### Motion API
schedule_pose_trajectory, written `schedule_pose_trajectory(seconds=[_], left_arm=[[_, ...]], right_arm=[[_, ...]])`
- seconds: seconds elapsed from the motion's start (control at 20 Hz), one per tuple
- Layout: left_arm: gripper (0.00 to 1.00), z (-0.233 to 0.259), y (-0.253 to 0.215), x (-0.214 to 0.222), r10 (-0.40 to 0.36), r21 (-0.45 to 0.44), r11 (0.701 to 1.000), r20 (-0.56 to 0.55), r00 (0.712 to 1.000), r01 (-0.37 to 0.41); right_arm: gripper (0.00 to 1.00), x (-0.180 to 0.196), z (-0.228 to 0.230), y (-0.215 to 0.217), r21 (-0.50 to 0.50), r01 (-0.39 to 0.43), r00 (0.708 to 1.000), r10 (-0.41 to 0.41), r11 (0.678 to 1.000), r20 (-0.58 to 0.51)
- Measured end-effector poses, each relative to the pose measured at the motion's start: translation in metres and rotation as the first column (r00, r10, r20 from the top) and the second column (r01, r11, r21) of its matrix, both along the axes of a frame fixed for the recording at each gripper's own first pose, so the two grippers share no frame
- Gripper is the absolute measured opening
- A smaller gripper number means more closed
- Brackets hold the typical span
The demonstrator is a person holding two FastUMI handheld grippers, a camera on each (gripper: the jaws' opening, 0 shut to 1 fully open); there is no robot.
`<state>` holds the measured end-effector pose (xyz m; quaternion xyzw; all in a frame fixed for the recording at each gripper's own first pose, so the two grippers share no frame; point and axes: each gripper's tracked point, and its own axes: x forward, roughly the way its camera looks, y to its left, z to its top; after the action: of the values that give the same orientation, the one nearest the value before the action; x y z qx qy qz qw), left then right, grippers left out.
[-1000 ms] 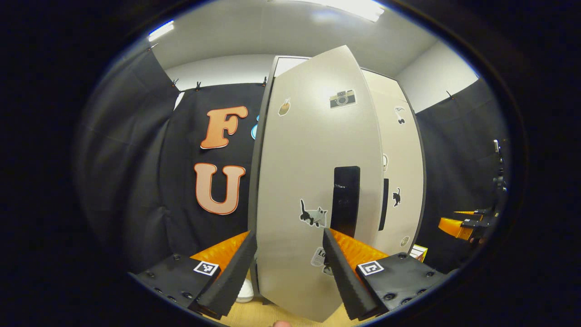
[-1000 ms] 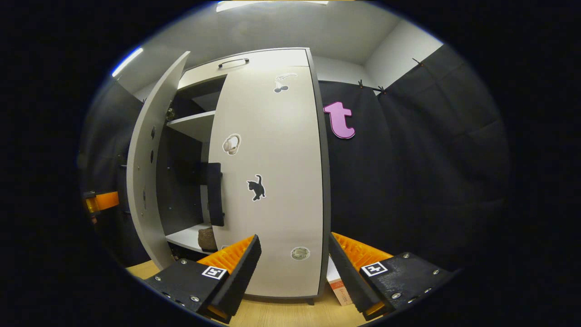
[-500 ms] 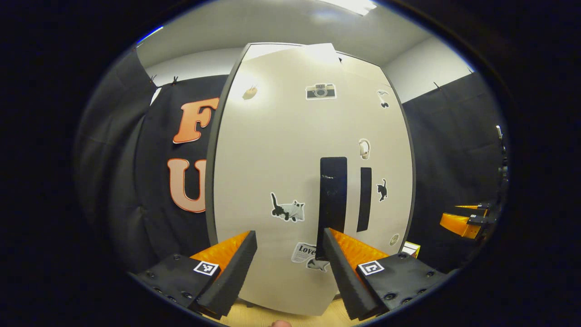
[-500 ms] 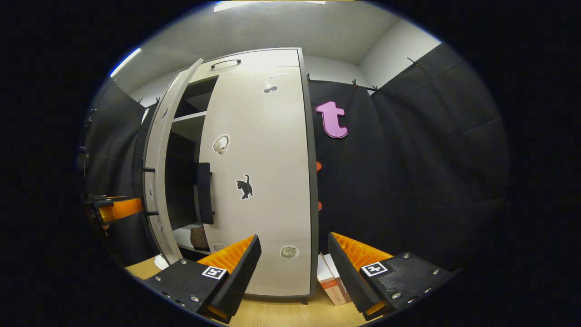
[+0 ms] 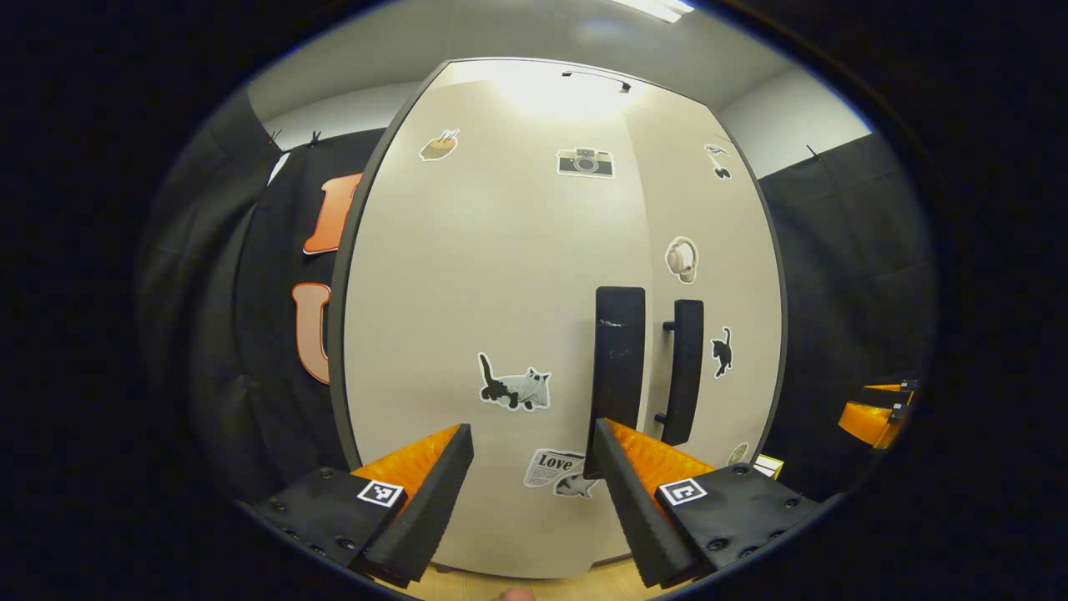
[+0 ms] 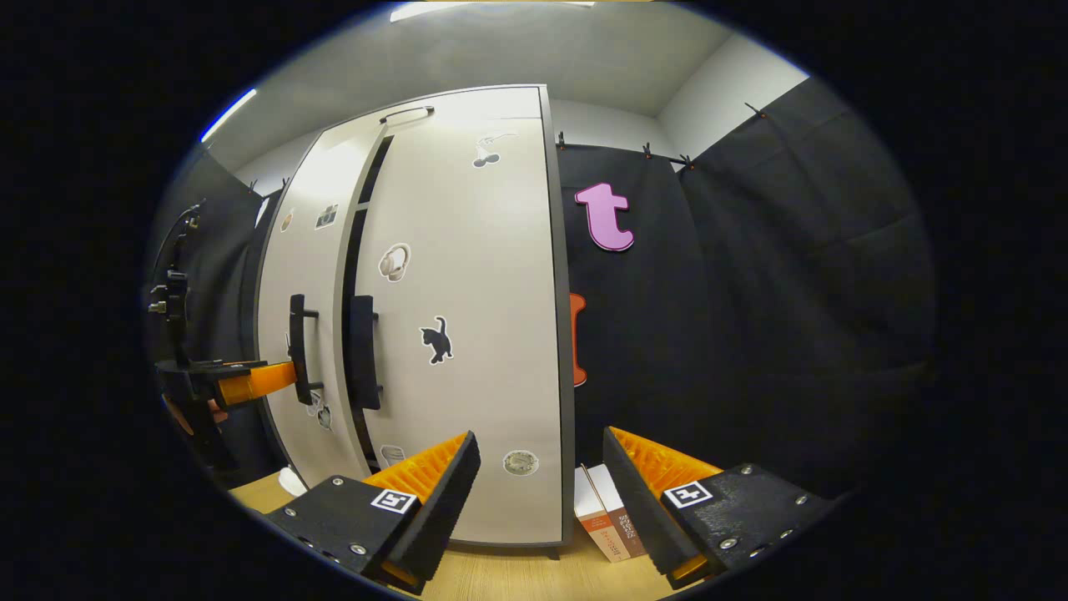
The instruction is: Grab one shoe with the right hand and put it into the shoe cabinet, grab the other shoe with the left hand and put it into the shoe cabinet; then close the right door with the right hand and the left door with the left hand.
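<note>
Sitting on the wooden floor (image 6: 509, 576): shoe cabinet (image 6: 467, 334), with a couple of books (image 6: 605, 522) leaning just beside it.

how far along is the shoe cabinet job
Nearly finished. Both cabinet doors look swung in: the right door sits flush, while a thin dark gap beside the left door suggests it may need a last push. The left gripper faces that door, open. No shoes are visible outside.

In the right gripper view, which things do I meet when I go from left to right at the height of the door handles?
Left gripper → left door's handle → right door's handle → black cat sticker → cabinet's right edge → black cloth wall.
</note>
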<state>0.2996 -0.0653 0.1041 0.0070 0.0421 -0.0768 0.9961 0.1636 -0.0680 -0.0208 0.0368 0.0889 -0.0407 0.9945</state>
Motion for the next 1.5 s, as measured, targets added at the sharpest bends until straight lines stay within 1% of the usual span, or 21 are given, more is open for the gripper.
schedule_pose_trajectory(seconds=[0.05,0.45,0.6,0.85,1.0,1.05,1.1,1.2,1.3,1.4,1.5], left_arm=[[0.96,0.000,0.000,0.003,0.000,-0.012,1.000,-0.002,1.000,0.000],[0.96,-0.001,0.000,0.007,0.011,-0.019,1.000,0.007,1.000,-0.011],[0.97,-0.005,0.002,0.008,0.027,0.006,1.000,-0.007,1.000,-0.027],[0.97,0.001,0.003,0.008,0.038,-0.013,0.999,-0.005,0.999,-0.038],[0.97,0.010,0.011,-0.001,0.054,0.001,0.999,0.011,0.998,-0.054],[0.94,0.012,0.013,-0.004,0.058,0.007,0.998,0.014,0.998,-0.058],[0.96,0.014,0.015,-0.010,0.059,0.009,0.998,0.015,0.998,-0.059],[0.97,0.021,0.019,-0.023,0.068,0.018,0.998,0.034,0.997,-0.068],[0.96,0.025,0.023,-0.035,0.073,0.029,0.997,0.044,0.996,-0.074],[0.96,0.025,0.023,-0.045,0.067,0.024,0.997,0.044,0.997,-0.068],[0.96,0.024,0.023,-0.052,0.057,0.011,0.998,0.033,0.998,-0.058]], right_arm=[[0.92,-0.001,0.001,0.000,-0.001,-0.003,1.000,0.003,1.000,-0.002],[0.92,0.003,0.010,-0.002,-0.005,-0.015,1.000,0.015,1.000,0.008],[0.92,0.004,0.008,0.002,-0.002,-0.028,1.000,0.028,1.000,0.001],[0.92,0.005,0.002,0.014,0.015,-0.050,0.999,0.050,0.999,-0.001],[0.92,0.008,-0.006,0.024,0.026,-0.060,0.998,0.060,0.998,-0.004],[0.92,0.008,-0.007,0.030,0.036,-0.072,0.997,0.072,0.997,-0.006],[0.92,0.011,-0.009,0.035,0.048,-0.081,0.997,0.082,0.996,-0.008],[0.92,0.014,-0.011,0.045,0.062,-0.100,0.995,0.101,0.993,-0.012],[0.92,0.015,-0.010,0.052,0.052,-0.111,0.994,0.112,0.992,-0.005],[0.92,0.015,-0.012,0.059,0.037,-0.120,0.993,0.120,0.992,-0.007],[0.92,0.016,-0.010,0.067,0.052,-0.134,0.991,0.135,0.990,-0.005]])
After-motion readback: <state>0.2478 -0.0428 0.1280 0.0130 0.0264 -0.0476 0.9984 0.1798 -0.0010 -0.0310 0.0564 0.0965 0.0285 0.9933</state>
